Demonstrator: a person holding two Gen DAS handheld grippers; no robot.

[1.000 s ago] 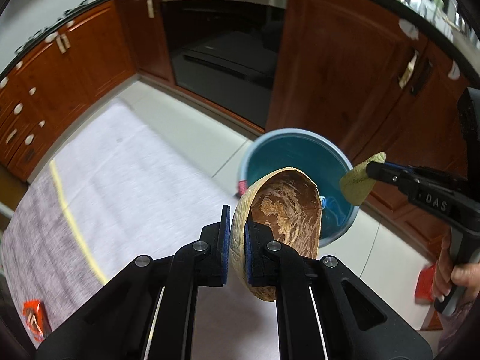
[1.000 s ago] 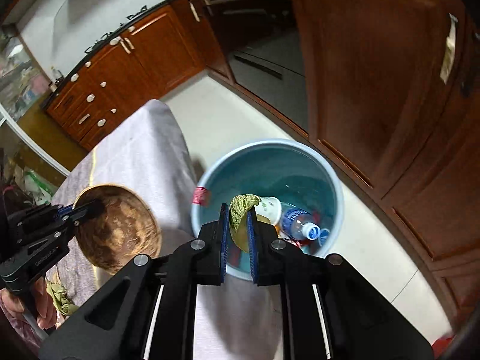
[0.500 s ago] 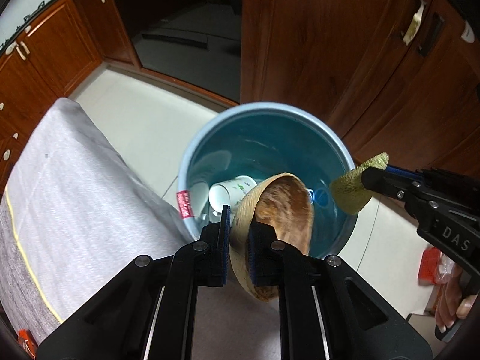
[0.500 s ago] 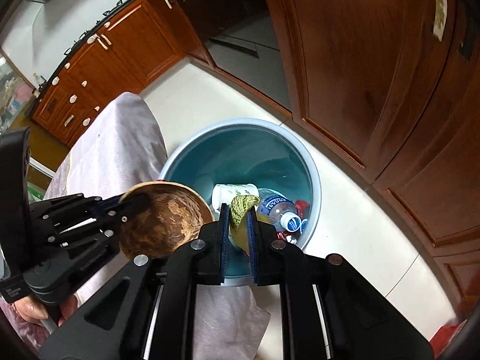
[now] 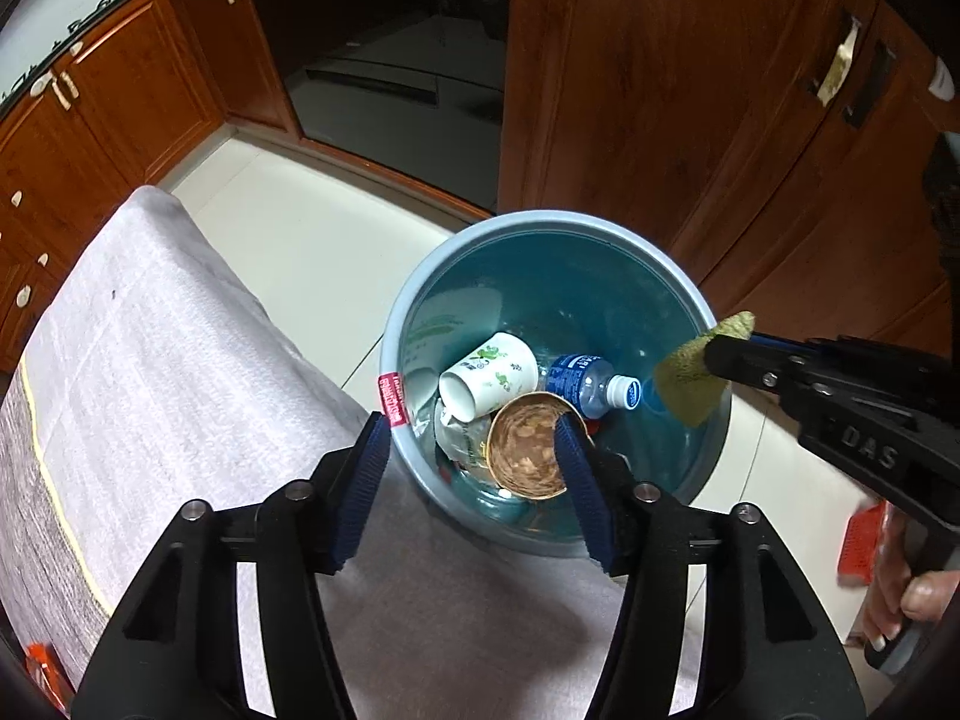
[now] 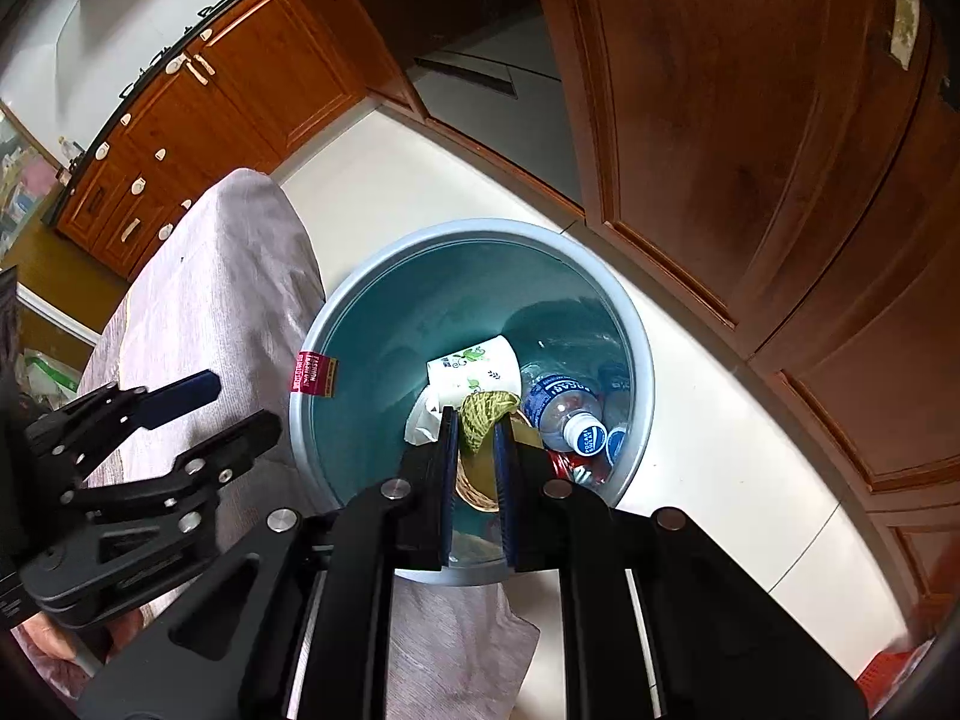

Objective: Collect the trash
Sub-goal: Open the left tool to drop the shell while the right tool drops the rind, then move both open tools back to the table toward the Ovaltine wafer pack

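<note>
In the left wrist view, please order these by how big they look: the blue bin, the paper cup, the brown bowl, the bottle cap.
1. blue bin
2. brown bowl and paper cup: too alike to rank
3. bottle cap

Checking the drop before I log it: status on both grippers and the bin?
Left gripper jaws opening, brown shell loose in the blue bin. Right gripper shut on green rind, above bin. Nothing in the way.

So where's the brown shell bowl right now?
The brown shell bowl lies inside the blue bin, below the paper cup and left of the plastic bottle, between the opening left hand-held gripper jaws.
</note>
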